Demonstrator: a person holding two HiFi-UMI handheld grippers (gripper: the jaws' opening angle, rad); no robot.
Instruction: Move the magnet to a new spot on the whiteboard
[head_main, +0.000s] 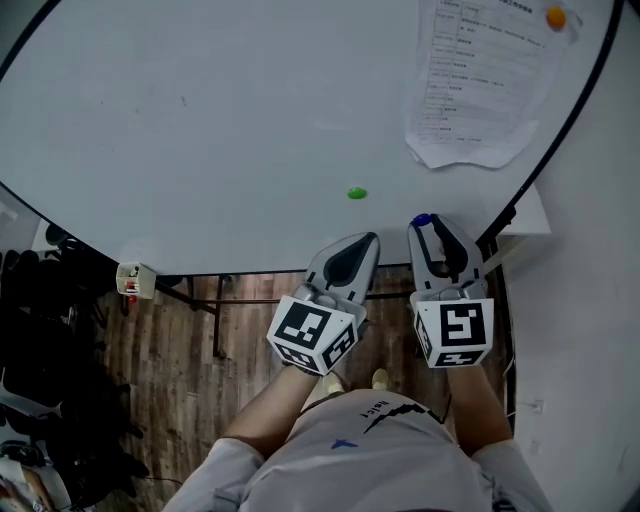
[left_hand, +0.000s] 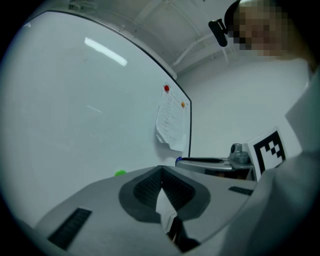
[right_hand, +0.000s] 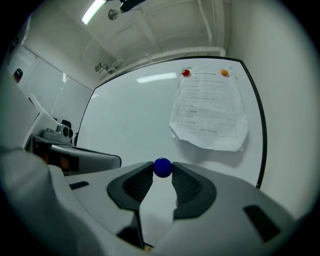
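Observation:
A blue magnet (right_hand: 162, 167) sits pinched between the tips of my right gripper (right_hand: 162, 169), which is shut on it just off the whiteboard (head_main: 230, 110). In the head view that blue magnet (head_main: 421, 220) shows at the tip of the right gripper (head_main: 430, 226), near the board's lower right edge. My left gripper (head_main: 368, 240) hangs beside it to the left, jaws shut and empty, its tips (left_hand: 161, 169) meeting. A green magnet (head_main: 357, 193) sticks to the board just above the left gripper, and shows again as the green magnet (left_hand: 120, 173) in the left gripper view.
A sheet of paper (head_main: 480, 80) hangs at the board's upper right under an orange magnet (head_main: 556, 17) and a red magnet (right_hand: 186, 73). The board's black frame (head_main: 560, 140) runs along the right, with a white wall beyond. Wooden floor and dark clutter (head_main: 50, 330) lie below left.

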